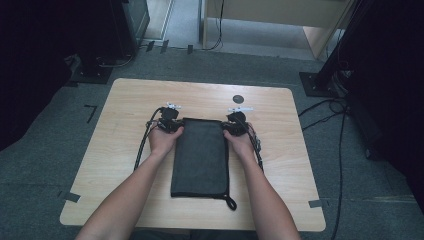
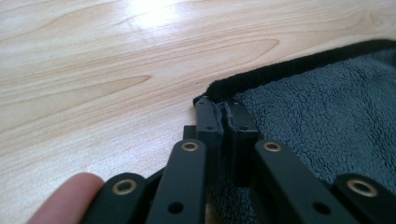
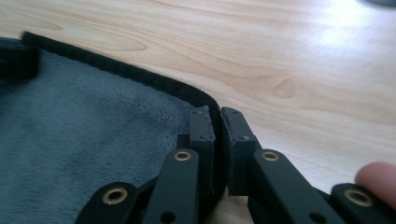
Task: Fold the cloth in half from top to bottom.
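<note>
A dark grey towel (image 1: 200, 157) lies folded as a long strip down the middle of the wooden table (image 1: 125, 100). My left gripper (image 1: 170, 122) sits at the towel's far left corner. In the left gripper view the left gripper (image 2: 222, 105) has its jaws pressed together on the black hem of the towel (image 2: 317, 107). My right gripper (image 1: 234, 125) sits at the far right corner. The right gripper (image 3: 215, 114) is pinched on the hem where the towel (image 3: 93, 130) curves round. Both corners rest low on the table.
A small dark round mark (image 1: 238, 98) sits on the table beyond the right gripper. A cord loop (image 1: 230, 202) hangs off the towel's near right corner. Cables (image 1: 142, 147) trail beside each forearm. Black stands and floor cables (image 1: 325, 112) surround the table.
</note>
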